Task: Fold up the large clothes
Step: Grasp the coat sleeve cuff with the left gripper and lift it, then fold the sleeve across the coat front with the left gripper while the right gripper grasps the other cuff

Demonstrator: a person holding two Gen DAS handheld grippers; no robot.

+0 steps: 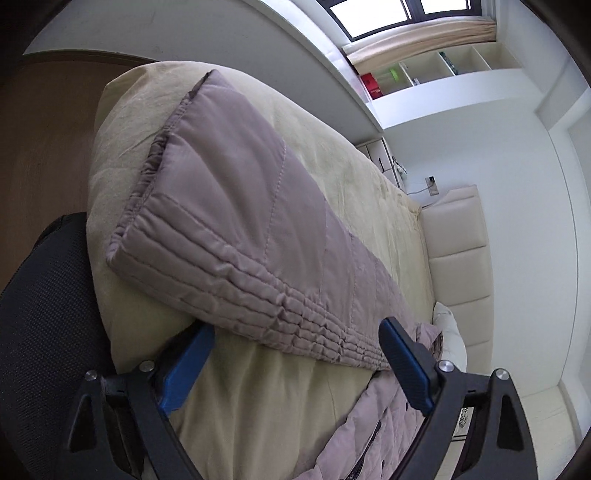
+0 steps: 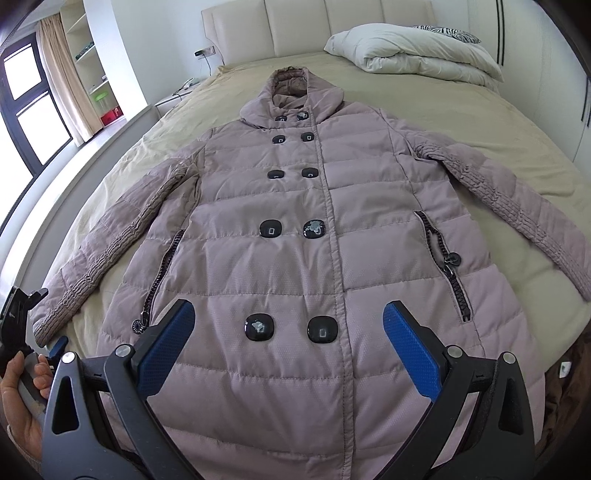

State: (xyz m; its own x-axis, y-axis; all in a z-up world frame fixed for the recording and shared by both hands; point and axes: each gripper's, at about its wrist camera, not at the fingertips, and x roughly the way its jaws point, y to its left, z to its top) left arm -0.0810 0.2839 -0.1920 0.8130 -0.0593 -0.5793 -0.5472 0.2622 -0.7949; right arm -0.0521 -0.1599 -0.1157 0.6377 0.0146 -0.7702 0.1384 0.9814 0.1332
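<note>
You are holding both grippers wide open and empty. The coat [image 2: 295, 221] is lying flat on the bed [image 2: 517, 122], its hem under your right gripper [image 2: 288, 334]; its sleeve [image 1: 236, 221] is lying just ahead of your left gripper [image 1: 295, 343]. Pinching only the slick shell risks the padding slipping free mid-fold.

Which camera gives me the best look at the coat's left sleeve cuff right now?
Left wrist: the cuff fills the frame just beyond the open left gripper. Right wrist shows the whole coat, with that cuff small at the edge.

bright daylight | blown-out window [image 1: 373, 14] | soft shadows | sharp focus | fisheye-bent edges
</note>
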